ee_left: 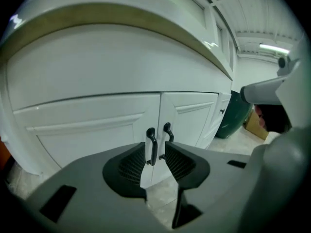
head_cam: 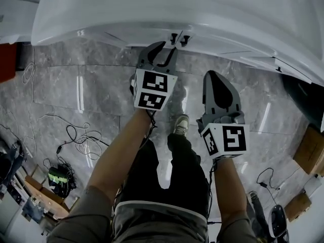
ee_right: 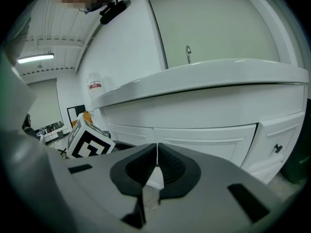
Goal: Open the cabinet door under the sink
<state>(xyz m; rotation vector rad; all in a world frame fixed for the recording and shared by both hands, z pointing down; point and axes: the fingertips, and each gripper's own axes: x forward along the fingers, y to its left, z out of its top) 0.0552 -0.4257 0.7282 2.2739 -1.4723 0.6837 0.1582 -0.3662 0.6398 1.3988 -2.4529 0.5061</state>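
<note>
The white cabinet under the sink (ee_left: 97, 125) has two doors that meet at a centre seam, both closed. Each door carries a black handle: the left handle (ee_left: 151, 147) and the right handle (ee_left: 168, 131); in the head view they show as a pair (head_cam: 179, 38) just under the counter edge. My left gripper (head_cam: 165, 49) is open, close in front of the handles. In the left gripper view, the left handle stands in the gap of the left gripper (ee_left: 155, 159); I cannot tell whether it touches. My right gripper (head_cam: 220, 87) is shut on nothing, further back from the cabinet.
The white sink counter (head_cam: 167, 9) overhangs the doors. A dark green bin (ee_left: 238, 115) and a cardboard box (ee_left: 257, 123) stand to the right. Cables (head_cam: 76, 135) and more boxes (head_cam: 309, 148) lie on the grey marble floor. The person's legs and a shoe (head_cam: 180, 124) are below.
</note>
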